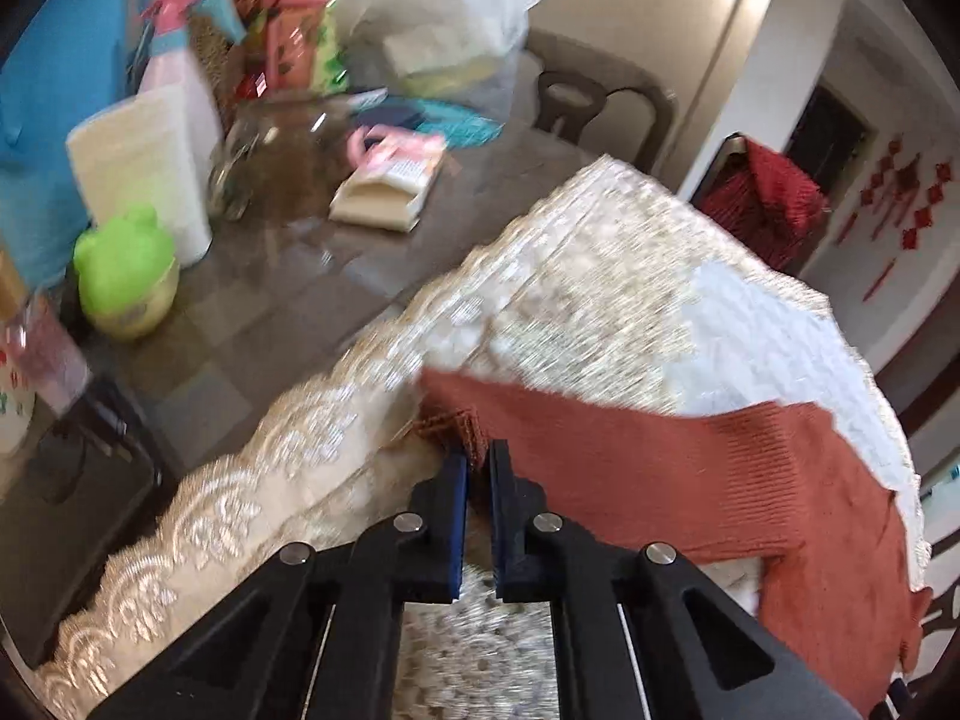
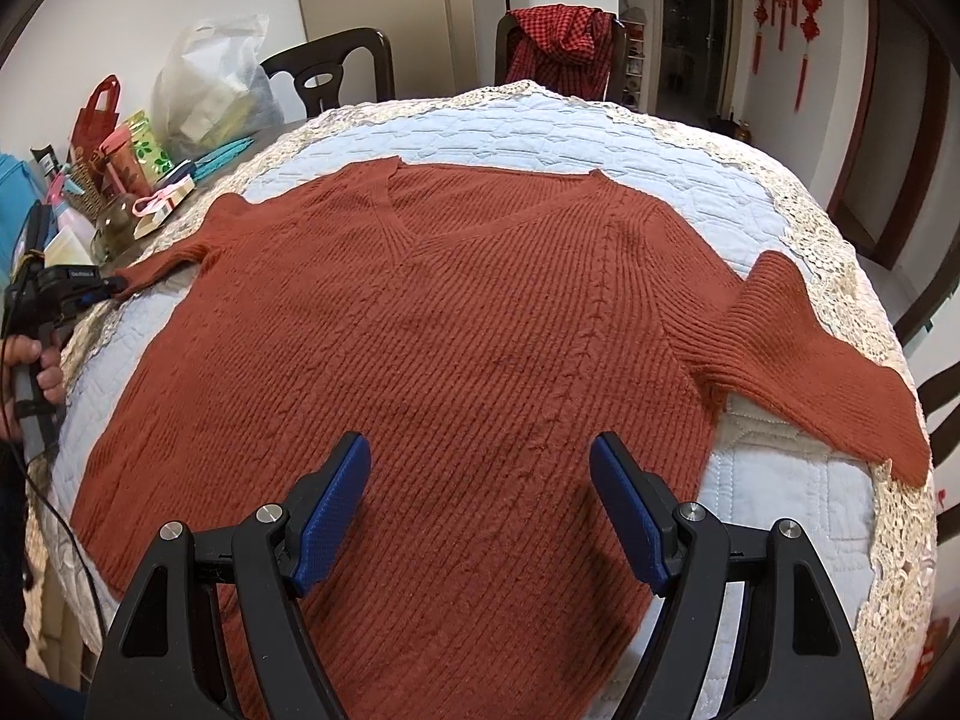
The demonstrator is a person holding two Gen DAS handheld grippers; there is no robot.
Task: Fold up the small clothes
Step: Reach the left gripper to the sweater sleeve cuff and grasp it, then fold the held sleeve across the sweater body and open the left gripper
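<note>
A rust-red knit V-neck sweater (image 2: 456,324) lies flat, front up, on a white quilted cloth with a lace border (image 2: 540,120). Both sleeves spread outward. My left gripper (image 1: 478,456) is shut on the cuff of the sweater's left sleeve (image 1: 456,414) at the cloth's left edge; it also shows in the right wrist view (image 2: 90,291), held by a hand. My right gripper (image 2: 480,450) is open and empty, hovering over the sweater's lower middle. The right sleeve (image 2: 828,360) lies toward the right lace edge.
Clutter fills the table's left side: a green frog-shaped jar (image 1: 126,270), a paper roll (image 1: 144,174), a glass jar (image 2: 117,228), bags and boxes (image 2: 210,84). Two dark chairs (image 2: 336,72) stand behind, one draped with a red checked garment (image 2: 558,42).
</note>
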